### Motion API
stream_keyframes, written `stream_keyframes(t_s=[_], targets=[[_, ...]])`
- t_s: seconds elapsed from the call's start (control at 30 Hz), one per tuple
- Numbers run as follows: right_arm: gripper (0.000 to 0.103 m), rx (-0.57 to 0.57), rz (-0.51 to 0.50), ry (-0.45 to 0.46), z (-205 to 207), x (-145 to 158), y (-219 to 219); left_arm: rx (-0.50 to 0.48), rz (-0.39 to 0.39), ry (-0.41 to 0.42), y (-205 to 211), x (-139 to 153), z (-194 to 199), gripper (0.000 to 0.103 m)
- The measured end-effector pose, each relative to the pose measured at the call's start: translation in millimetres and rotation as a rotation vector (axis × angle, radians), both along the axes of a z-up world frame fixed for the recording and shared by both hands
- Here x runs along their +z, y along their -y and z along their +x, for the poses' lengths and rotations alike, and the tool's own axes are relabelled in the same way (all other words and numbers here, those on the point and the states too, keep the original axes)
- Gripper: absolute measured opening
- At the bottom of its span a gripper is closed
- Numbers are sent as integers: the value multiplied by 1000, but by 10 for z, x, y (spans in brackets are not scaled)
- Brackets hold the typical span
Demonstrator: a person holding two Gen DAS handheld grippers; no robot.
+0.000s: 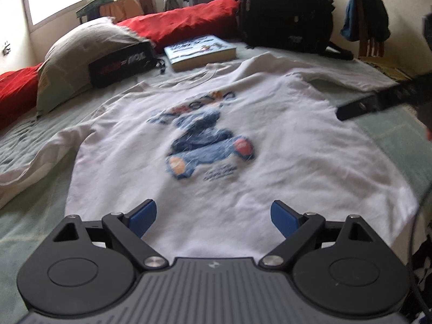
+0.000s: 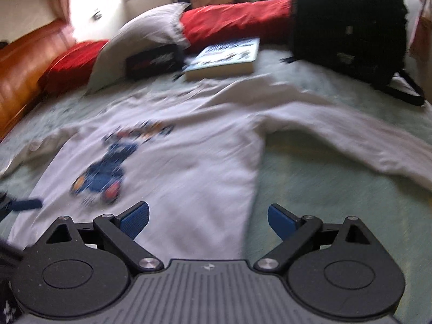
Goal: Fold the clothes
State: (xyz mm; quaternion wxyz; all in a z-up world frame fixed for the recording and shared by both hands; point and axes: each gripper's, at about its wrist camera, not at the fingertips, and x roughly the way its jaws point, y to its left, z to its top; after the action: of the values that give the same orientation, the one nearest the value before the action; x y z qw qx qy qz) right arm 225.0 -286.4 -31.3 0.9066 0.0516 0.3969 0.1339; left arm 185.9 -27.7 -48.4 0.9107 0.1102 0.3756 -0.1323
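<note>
We see one white shirt [image 1: 237,140] spread on the bed [image 1: 32,140], one book [image 1: 201,51], one backpack [image 1: 286,10]; our left tongs [image 1: 213,216] and right tongs [image 2: 208,217] gape wide, empty.

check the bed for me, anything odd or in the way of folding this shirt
Nothing spilled or damaged. The white shirt lies flat, print up, sleeves spread. A book sits right at its collar and a black backpack stands near its far sleeve, crowding the bed a little.
</note>
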Motion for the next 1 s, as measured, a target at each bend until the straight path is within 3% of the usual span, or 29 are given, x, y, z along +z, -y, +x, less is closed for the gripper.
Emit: stream_keyframes(t_s=[0.2,0.33,0.47,0.7,0.87,1.0], targets=[[97,32,-93,7,-307,-53,-391,21,-45,-42,-217,-198,-60,94],[100,28,-167,76,-494,57,-560,25,-71,-27,-300,-146,-134,94],[103,49,-98,86,-582,101,-605,28,-111,14,-379,-8,-210,94],[103,55,-96,-21,-599,-318,-714,52,-102,-65,-426,-168,-330,94],[103,102,-129,56,-837,-477,-660,41,-102,-61,-466,-100,-489,95],[103,101,-83,77,-939,-442,-486,49,-106,-23,-394,38,-430,95]])
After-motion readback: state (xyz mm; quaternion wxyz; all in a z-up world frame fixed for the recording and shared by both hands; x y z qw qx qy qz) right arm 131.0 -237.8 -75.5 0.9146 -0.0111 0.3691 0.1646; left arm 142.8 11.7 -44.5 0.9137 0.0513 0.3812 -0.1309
